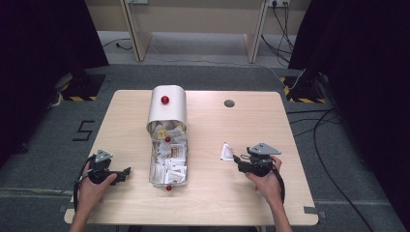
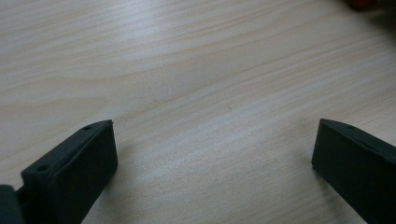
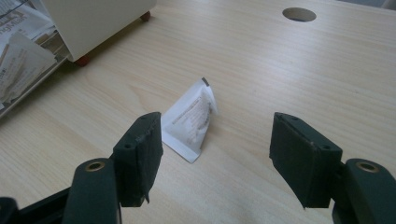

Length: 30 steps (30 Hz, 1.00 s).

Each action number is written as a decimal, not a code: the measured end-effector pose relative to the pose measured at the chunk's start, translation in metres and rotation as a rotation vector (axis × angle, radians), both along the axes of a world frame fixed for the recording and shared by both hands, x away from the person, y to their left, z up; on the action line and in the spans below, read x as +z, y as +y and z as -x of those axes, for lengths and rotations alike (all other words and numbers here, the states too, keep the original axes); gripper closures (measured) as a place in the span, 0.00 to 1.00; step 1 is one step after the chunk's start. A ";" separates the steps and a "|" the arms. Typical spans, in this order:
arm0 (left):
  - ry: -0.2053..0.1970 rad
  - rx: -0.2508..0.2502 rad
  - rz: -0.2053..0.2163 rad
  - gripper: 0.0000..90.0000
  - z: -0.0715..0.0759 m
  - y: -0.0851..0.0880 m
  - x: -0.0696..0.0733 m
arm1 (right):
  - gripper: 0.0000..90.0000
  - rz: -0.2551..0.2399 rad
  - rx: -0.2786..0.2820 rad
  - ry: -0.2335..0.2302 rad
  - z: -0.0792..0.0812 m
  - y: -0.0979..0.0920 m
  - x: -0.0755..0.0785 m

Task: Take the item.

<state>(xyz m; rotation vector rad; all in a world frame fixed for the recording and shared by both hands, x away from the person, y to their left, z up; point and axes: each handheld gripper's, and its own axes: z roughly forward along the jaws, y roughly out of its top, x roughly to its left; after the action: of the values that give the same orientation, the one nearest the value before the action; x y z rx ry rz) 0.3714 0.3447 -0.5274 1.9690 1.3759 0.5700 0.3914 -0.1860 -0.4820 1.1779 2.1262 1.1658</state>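
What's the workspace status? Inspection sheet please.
Surface: light wood table, round hole near far edge.
Job's things: white sachet lying on the table, apart from the jaws; metal tray of sachets, red-knobbed cream lid over its far end.
Clutter: nothing seen.
Grippers: left gripper open over bare wood; right gripper open, sachet just ahead.
Cables: one trails from each gripper; more on the floor at right.
Surroundings: grey carpet, black curtains, wooden legs behind.

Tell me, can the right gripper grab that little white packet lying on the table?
Probably yes. The right gripper has its jaws wide open, and the white packet lies on the bare table just ahead of them, by one jaw. Nothing stands between them.
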 end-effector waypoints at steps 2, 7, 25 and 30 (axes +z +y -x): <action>0.000 0.000 0.000 0.00 0.000 0.000 0.000 | 0.39 0.002 -0.001 0.001 0.002 -0.001 0.000; 0.000 0.000 0.000 0.00 0.000 0.000 0.000 | 0.39 0.002 -0.003 -0.003 0.008 -0.005 0.001; 0.000 0.000 0.000 0.00 0.000 0.000 0.000 | 0.38 -0.003 -0.047 0.010 0.028 -0.029 -0.003; 0.000 0.000 0.000 0.00 0.000 0.000 0.000 | 0.38 -0.005 -0.062 0.011 0.033 -0.036 -0.004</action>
<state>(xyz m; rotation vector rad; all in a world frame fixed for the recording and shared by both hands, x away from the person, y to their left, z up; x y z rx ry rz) 0.3714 0.3447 -0.5274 1.9690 1.3760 0.5696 0.3588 -0.2222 -0.4856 1.2458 2.0812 1.1403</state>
